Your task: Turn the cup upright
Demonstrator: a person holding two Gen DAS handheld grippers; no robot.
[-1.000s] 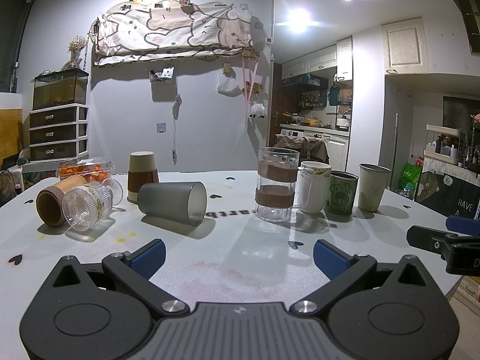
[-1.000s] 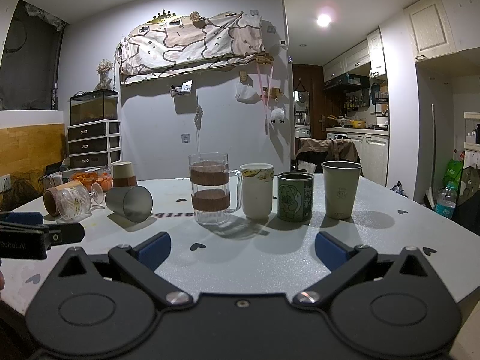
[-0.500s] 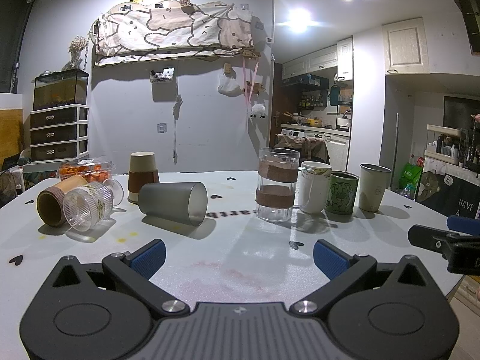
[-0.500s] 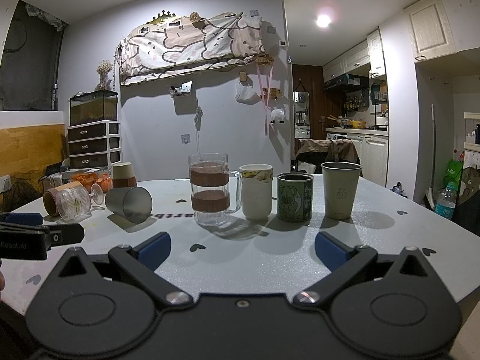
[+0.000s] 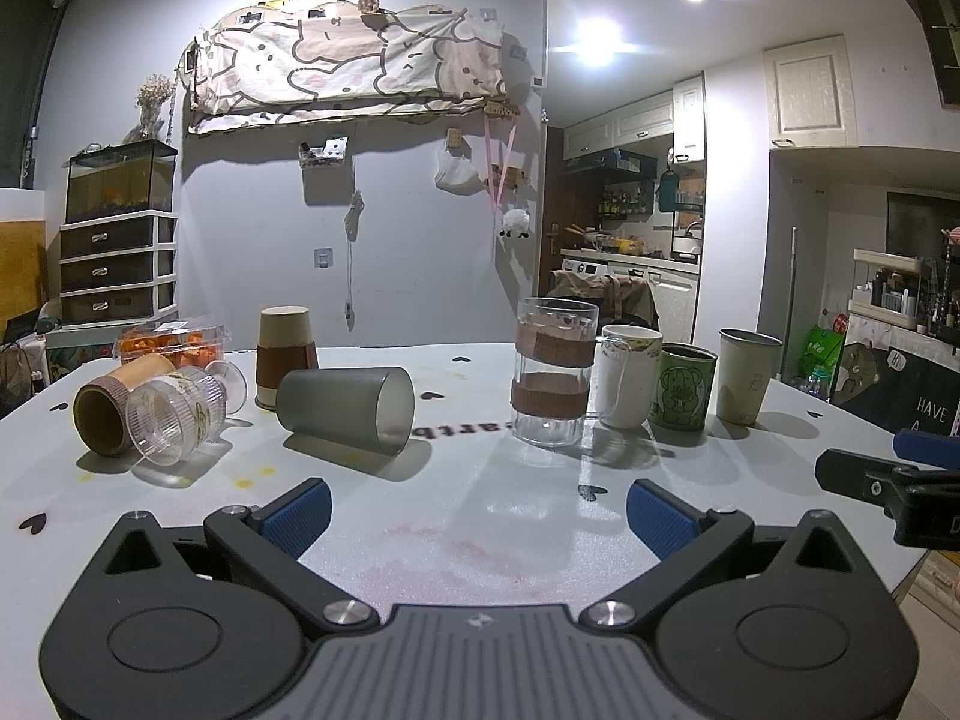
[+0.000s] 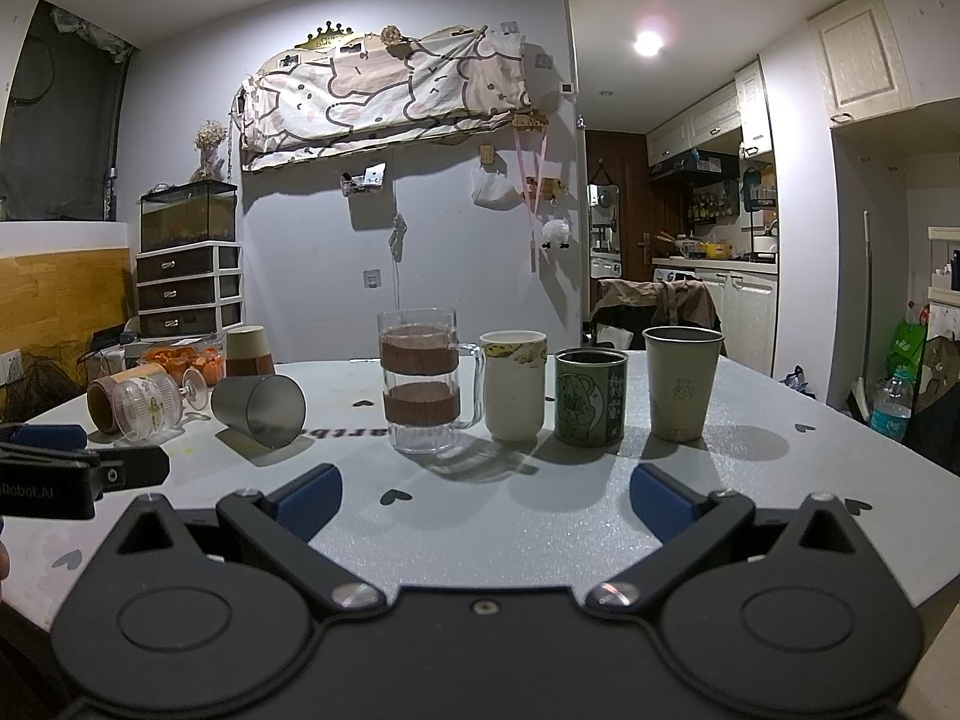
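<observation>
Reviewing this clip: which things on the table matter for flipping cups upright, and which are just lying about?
Belongs to the job:
- grey cup, on its side
- clear goblet, on its side
- brown tube cup, on its side
- paper cup, upside down
- left gripper, open
- right gripper, open

Just lying about:
- glass mug, upright
- white mug
- green cup
- beige cup
- orange snack box

Your left gripper [image 5: 477, 510] hovers low over the white table [image 5: 480, 480], its blue pads wide apart with nothing between them. Ahead on the left, the grey frosted cup [image 5: 347, 401] lies on its side, mouth toward the right. Behind it a paper cup [image 5: 286, 356] stands upside down. Your right gripper [image 5: 888, 477] shows at the right edge.
</observation>
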